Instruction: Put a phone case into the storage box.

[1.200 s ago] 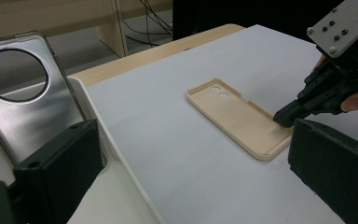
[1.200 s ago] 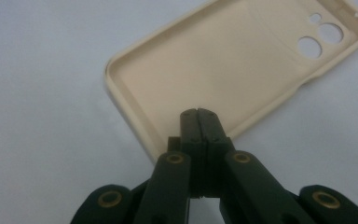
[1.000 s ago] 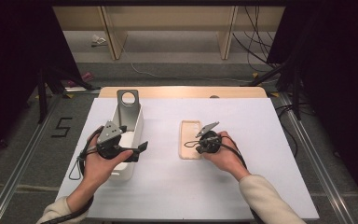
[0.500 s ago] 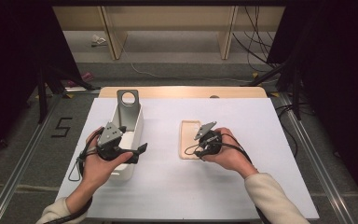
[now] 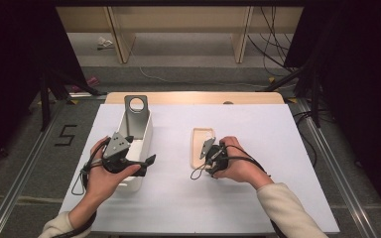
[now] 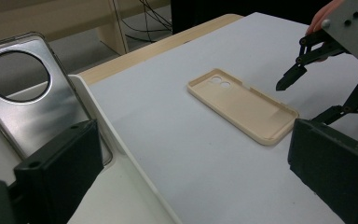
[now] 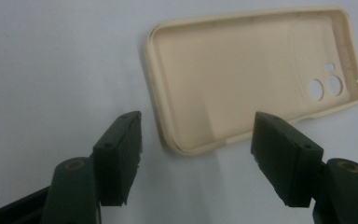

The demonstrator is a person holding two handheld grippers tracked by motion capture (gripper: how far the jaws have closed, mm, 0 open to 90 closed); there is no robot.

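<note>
High view: the beige phone case (image 5: 202,147) lies flat on the white desk (image 5: 278,148), right claw (image 5: 209,151) at its near end, left claw (image 5: 141,166) over the white tray (image 5: 146,131).

Left gripper view: left claw wide open, empty.

Right gripper view: right claw (image 7: 196,154), its jaws just opened, straddles the case's near corner without touching. Best to centre both pads on the rim before closing.

Both grippers are black, each topped by a grey three-cornered plate with dark screws and trailing a thin black cable. The blocky jaw pads have small round holes. The person wears cream sleeves.
</note>
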